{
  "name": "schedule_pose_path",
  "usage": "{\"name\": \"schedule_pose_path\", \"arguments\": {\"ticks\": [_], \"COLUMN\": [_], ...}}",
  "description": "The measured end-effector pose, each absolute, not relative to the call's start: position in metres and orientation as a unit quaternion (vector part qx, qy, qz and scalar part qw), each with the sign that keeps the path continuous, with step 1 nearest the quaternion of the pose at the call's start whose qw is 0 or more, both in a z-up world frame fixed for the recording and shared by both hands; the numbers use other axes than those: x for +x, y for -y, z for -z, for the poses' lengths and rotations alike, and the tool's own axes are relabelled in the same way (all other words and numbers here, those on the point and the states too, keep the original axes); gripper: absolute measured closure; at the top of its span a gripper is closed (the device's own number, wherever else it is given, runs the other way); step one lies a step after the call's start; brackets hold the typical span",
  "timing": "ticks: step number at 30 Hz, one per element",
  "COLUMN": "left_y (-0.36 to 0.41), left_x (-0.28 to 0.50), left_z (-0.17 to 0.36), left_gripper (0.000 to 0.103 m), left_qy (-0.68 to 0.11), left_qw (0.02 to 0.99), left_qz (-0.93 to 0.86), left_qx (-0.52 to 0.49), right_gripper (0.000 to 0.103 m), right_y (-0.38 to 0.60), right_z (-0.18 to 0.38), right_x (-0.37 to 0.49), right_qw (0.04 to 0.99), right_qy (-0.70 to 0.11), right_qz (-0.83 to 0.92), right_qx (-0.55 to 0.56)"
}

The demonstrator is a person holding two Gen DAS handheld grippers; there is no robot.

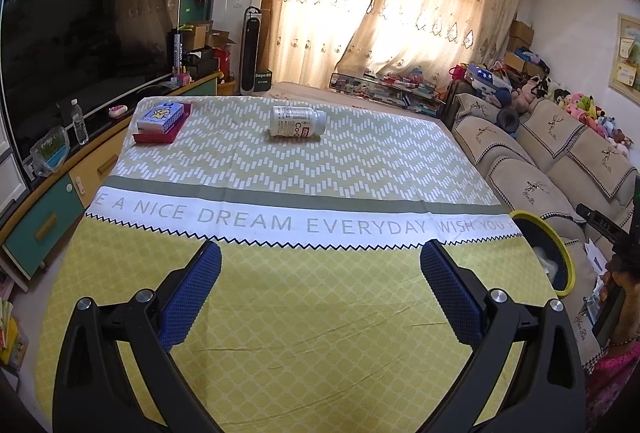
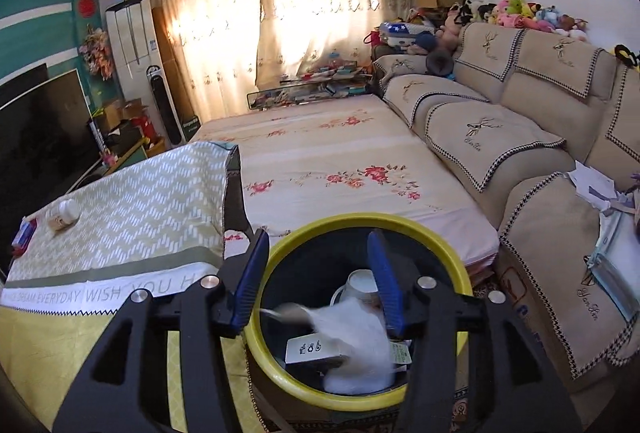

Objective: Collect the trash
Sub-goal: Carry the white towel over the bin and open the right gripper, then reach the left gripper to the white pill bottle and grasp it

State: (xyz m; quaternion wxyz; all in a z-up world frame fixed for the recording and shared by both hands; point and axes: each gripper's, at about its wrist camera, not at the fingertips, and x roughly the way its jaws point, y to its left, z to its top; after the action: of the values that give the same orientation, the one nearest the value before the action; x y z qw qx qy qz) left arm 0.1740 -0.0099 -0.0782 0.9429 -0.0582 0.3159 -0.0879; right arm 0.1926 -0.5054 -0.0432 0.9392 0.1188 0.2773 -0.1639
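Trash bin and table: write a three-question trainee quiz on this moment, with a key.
1. True or false: the white bottle lies on its side on the table.
2. Which gripper is over the yellow-rimmed bin? A) left B) right
3. What sits on the red tray?

Key: 1 true. 2 B; the right gripper is open above it, the left gripper open over the table. 3 A blue box.

Left gripper (image 1: 320, 265) low over yellow-green tablecloth (image 1: 304, 313), blue pads (image 1: 192, 297) wide apart, nothing between. White pill bottle (image 1: 297, 121) on side at far end of cloth. Blue box (image 1: 161, 117) on red tray (image 1: 158, 135) at far left corner. Yellow-rimmed bin (image 1: 558, 253) beside table's right edge, something white inside. Right gripper (image 1: 608, 233) partly visible at right edge, hand (image 1: 624, 293) gripping it.
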Motion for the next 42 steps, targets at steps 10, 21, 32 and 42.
{"name": "schedule_pose_path", "arguments": {"ticks": [10,21,32,42], "left_y": [0.024,0.05,0.061,0.057], "left_x": [0.207,0.351,0.464,0.495], "left_z": [0.075,0.069,0.099,0.121], "left_gripper": [0.005,0.005,0.005,0.01], "left_qy": [-0.321,-0.353,-0.383,-0.416], "left_qw": [0.942,0.932,0.923,0.908], "left_qz": [0.095,0.069,-0.017,-0.034], "left_qx": [-0.025,-0.045,-0.039,-0.037], "right_gripper": [0.049,0.049,0.048,0.047], "right_y": [0.47,0.444,0.444,0.45], "right_z": [0.031,0.035,0.045,0.052], "right_x": [0.194,0.21,0.224,0.228], "right_qw": [0.951,0.951,0.949,0.946], "right_qy": [-0.267,-0.28,-0.29,-0.296], "right_qz": [0.121,0.075,0.047,0.038], "right_qx": [0.102,0.105,0.117,0.13]}}
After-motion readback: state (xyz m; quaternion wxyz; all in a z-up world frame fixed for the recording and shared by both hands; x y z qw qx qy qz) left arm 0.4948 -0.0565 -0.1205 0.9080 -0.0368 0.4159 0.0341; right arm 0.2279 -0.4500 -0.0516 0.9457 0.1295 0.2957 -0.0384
